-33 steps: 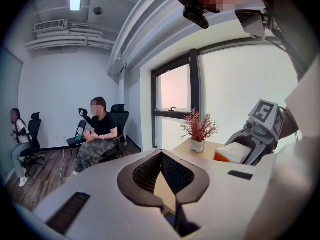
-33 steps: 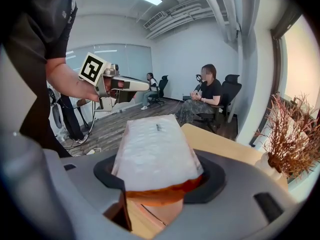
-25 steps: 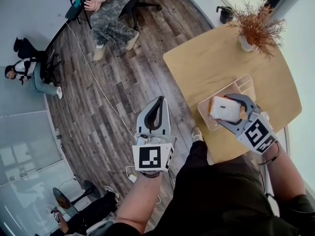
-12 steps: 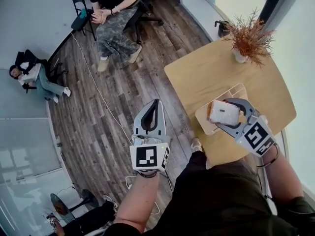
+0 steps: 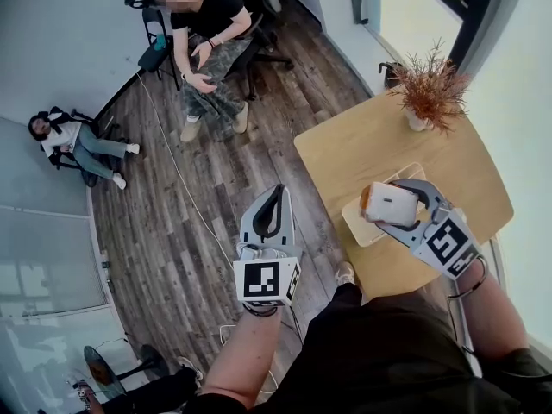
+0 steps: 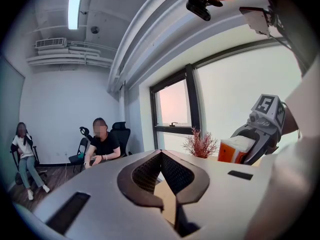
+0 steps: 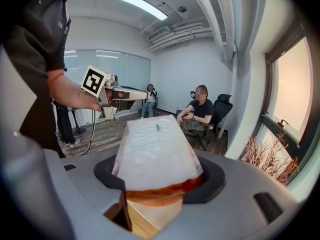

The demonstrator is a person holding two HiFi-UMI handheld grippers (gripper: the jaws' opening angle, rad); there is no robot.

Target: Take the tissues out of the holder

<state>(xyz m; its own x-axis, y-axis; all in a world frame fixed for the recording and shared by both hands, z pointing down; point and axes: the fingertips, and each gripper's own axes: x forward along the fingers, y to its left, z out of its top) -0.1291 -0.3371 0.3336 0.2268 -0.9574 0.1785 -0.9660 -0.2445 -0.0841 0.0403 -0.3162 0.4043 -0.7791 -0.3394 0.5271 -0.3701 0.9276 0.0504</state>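
Observation:
A white tissue pack (image 5: 395, 202) with an orange end is clamped in my right gripper (image 5: 379, 203), held above the light wooden holder (image 5: 356, 228) on the tan table (image 5: 362, 145). In the right gripper view the pack (image 7: 156, 151) fills the space between the jaws of that gripper (image 7: 159, 180), pads pressing both sides. My left gripper (image 5: 277, 190) hovers over the floor left of the table, jaws shut with nothing in them. The left gripper view shows its closed tips (image 6: 161, 153) and, off to the right, the right gripper (image 6: 262, 126) carrying the pack (image 6: 235, 149).
A dried plant in a white pot (image 5: 427, 89) stands at the table's far side. One person sits on a chair (image 5: 207, 33) across the wooden floor, another (image 5: 73, 141) by the left wall. A cable (image 5: 172, 158) runs over the floor.
Both grippers have risen. The tissue pack, still clamped in the right gripper, hangs higher over the holder than before.

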